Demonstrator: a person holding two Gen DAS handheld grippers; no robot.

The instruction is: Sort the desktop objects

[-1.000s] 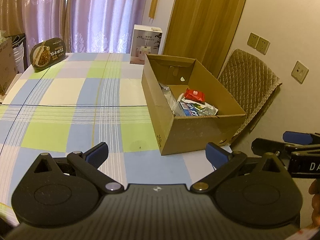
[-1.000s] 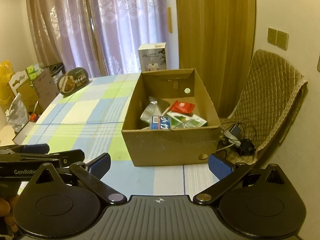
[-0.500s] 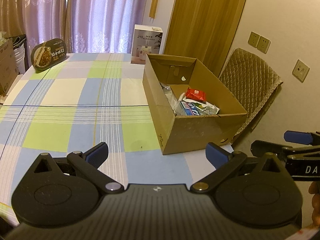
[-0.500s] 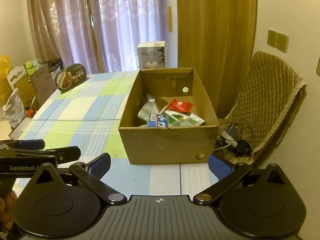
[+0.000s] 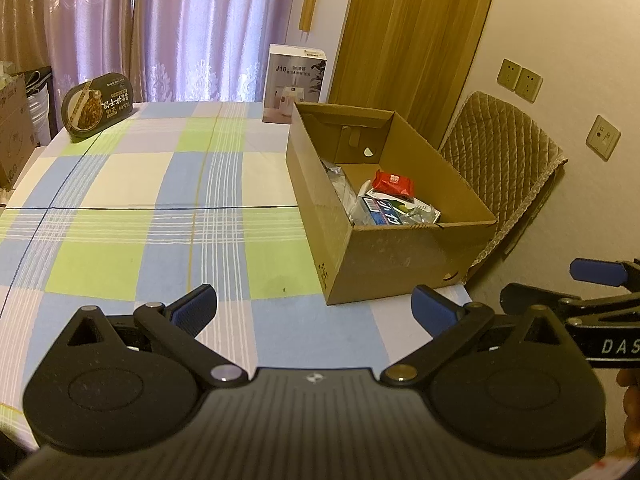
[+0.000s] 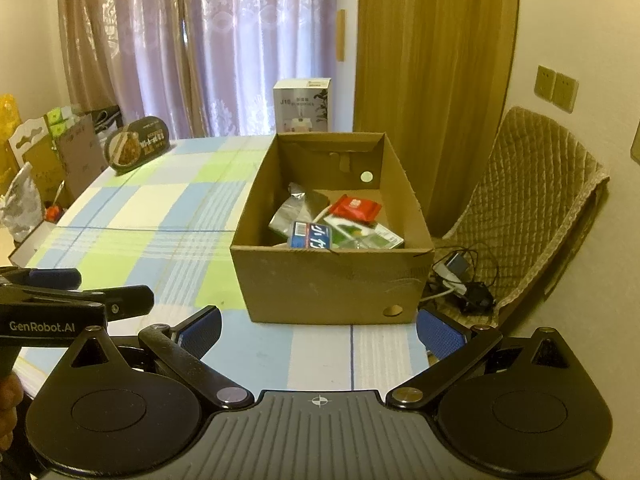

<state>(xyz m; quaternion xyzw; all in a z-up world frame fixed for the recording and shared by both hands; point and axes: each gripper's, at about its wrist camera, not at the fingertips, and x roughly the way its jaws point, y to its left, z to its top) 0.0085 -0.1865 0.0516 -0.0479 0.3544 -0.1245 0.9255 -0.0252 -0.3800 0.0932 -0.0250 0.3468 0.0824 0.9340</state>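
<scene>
An open cardboard box [image 5: 404, 254] [image 6: 332, 280] stands on the right side of the checked tablecloth [image 5: 160, 216] [image 6: 168, 220]. Inside lie a red packet [image 5: 393, 183] [image 6: 355, 208], a blue-and-white packet [image 5: 382, 217] [image 6: 312, 240], silver foil bags [image 6: 290, 216] and a green-printed pack [image 6: 368, 236]. My left gripper [image 5: 316, 308] hangs open over the table's near edge, left of the box's front corner, with nothing between its fingers. My right gripper [image 6: 318, 330] is open and empty just before the box's front wall.
A dark oval food tray [image 5: 98, 106] [image 6: 136, 148] and a white humidifier carton [image 5: 294, 82] [image 6: 302, 106] stand at the table's far edge. A quilted chair [image 5: 500, 176] [image 6: 532, 208] sits right of the box, with cables [image 6: 460, 280] on the floor. Boxes and bags [image 6: 44, 160] crowd the left.
Both grippers have drawn back and risen a little, so the box looks slightly smaller and farther. Both stay open and empty.
</scene>
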